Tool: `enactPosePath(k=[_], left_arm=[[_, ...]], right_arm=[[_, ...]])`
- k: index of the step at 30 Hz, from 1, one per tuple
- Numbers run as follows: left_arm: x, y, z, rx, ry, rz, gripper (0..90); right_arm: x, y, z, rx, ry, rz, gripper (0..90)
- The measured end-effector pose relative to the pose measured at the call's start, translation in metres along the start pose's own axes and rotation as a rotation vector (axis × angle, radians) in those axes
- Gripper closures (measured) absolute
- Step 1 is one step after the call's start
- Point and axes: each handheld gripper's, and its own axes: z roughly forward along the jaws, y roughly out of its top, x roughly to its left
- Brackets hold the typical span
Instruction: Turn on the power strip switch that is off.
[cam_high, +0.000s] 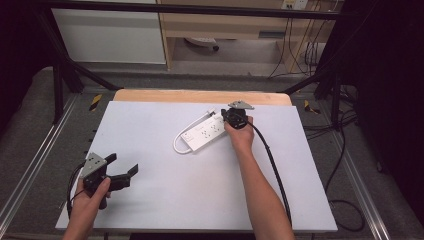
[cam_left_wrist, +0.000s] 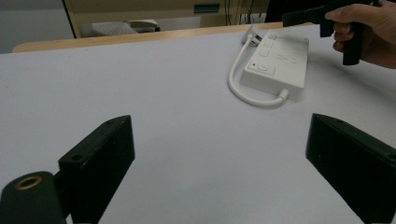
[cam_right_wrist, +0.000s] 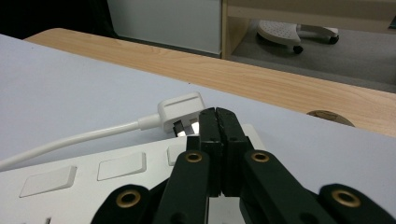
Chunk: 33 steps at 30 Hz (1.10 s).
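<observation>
A white power strip (cam_high: 205, 132) lies flat on the white table mat (cam_high: 165, 195), right of centre toward the back. Its white cable (cam_high: 176, 145) loops round the near end and runs along the far side to a white plug (cam_high: 210, 113), which lies on the mat by the strip's far corner. My right gripper (cam_high: 227, 116) is shut with nothing between its jaws, tips (cam_right_wrist: 215, 114) low over the strip's far end (cam_right_wrist: 84, 172), just beside the plug (cam_right_wrist: 180, 109). At the mat's near left my left gripper (cam_high: 122, 164) is open, empty and aimed toward the strip (cam_left_wrist: 278, 63).
A wooden table edge (cam_high: 200, 96) runs along the back of the mat. Beyond it are a shelf unit (cam_high: 225, 25) and a chair base (cam_right_wrist: 280, 30) on the floor. Black frame bars (cam_high: 60, 75) and floor cables (cam_high: 345, 200) flank the table.
</observation>
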Motion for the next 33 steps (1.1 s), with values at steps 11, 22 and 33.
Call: enactPosePath(k=[11,22,33], left_arm=[[-0.001,0.0,0.0,0.002,-0.003,0.002,8.1],[-0.001,0.0,0.0,0.002,-0.003,0.005,8.1],[-0.001,0.0,0.0,0.0,-0.003,0.007,8.1]], right_arm=[[0.002,-0.004,0.006,0.008,0.004,0.008,90.0],[0.007,-0.007,0.01,0.008,0.014,0.024,90.0],[0.011,-0.008,0.012,0.01,0.026,0.028,90.0]])
